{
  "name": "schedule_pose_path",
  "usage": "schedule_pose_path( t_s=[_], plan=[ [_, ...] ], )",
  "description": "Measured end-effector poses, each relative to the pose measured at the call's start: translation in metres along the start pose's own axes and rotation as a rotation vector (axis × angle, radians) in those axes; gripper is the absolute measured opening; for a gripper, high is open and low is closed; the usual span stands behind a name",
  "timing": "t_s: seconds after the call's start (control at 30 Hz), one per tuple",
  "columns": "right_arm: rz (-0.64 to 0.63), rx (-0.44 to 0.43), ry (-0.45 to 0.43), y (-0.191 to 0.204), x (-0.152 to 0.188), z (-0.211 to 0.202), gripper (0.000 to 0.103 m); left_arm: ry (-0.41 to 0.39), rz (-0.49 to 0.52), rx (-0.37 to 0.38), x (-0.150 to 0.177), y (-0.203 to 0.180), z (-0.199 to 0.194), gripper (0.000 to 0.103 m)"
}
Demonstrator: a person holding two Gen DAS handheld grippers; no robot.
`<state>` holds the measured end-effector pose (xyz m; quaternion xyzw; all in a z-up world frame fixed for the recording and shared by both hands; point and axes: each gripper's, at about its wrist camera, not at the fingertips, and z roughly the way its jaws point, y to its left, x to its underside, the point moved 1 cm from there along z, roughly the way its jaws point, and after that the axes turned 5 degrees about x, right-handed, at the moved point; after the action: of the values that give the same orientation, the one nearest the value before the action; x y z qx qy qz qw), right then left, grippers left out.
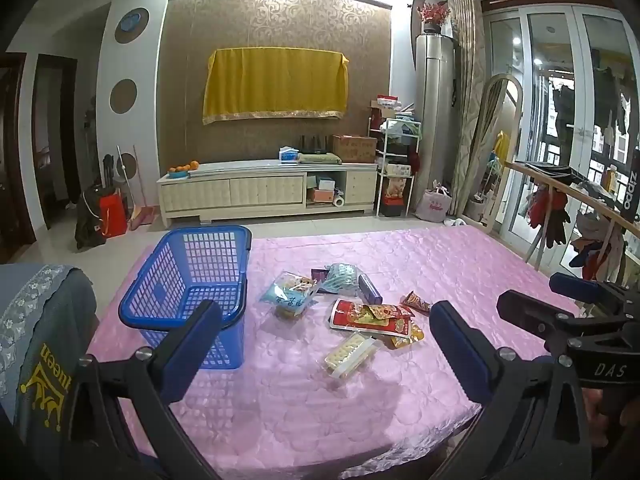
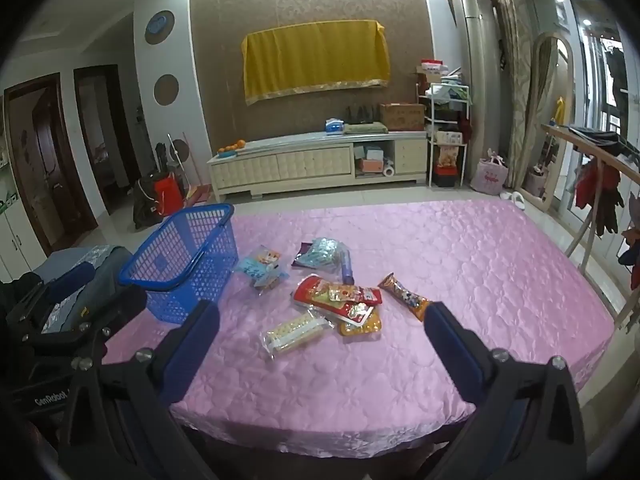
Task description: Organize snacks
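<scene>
An empty blue mesh basket [image 1: 188,276] [image 2: 184,260] stands at the left of a table with a pink cloth [image 1: 360,400] [image 2: 460,272]. Several snack packs lie loose in the middle: a red pack [image 1: 370,318] [image 2: 334,294], a clear tray of white biscuits [image 1: 350,354] [image 2: 296,330], a light blue bag [image 1: 288,294] [image 2: 260,268], an orange wrapper [image 2: 404,294]. My left gripper [image 1: 324,324] is open and empty above the near table edge. My right gripper [image 2: 320,324] is open and empty, near the biscuits. The right gripper also shows in the left wrist view [image 1: 560,304].
A grey cloth-covered chair [image 1: 40,340] stands at the table's left. Beyond the table are a tiled floor, a cream TV cabinet [image 1: 268,192], a shelf rack and a wooden clothes rail [image 1: 576,200] at the right.
</scene>
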<state>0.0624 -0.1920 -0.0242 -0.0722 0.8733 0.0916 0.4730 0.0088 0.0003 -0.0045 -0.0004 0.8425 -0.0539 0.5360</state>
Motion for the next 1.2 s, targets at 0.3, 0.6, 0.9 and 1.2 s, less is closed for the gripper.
schedule_pose_path(
  t_s=[0.3, 0.6, 0.9, 1.2],
  plan=[
    [-0.003, 0.008, 0.000, -0.0002, -0.0004, -0.0001, 0.103, 0.000, 0.010, 0.000, -0.0006, 0.0021, 0.0018, 0.103],
    [-0.002, 0.012, 0.003, -0.0011, 0.0005, -0.0006, 0.103, 0.000, 0.027, 0.002, -0.0022, -0.0015, 0.0025, 0.103],
    [0.000, 0.009, 0.010, -0.0017, 0.0013, -0.0004, 0.103, -0.005, 0.018, 0.010, -0.0029, -0.0031, 0.0018, 0.103],
    [-0.006, 0.001, 0.011, -0.0003, 0.0002, -0.0023, 0.103, 0.019, 0.016, 0.011, -0.0025, -0.0019, 0.0007, 0.103]
  ],
)
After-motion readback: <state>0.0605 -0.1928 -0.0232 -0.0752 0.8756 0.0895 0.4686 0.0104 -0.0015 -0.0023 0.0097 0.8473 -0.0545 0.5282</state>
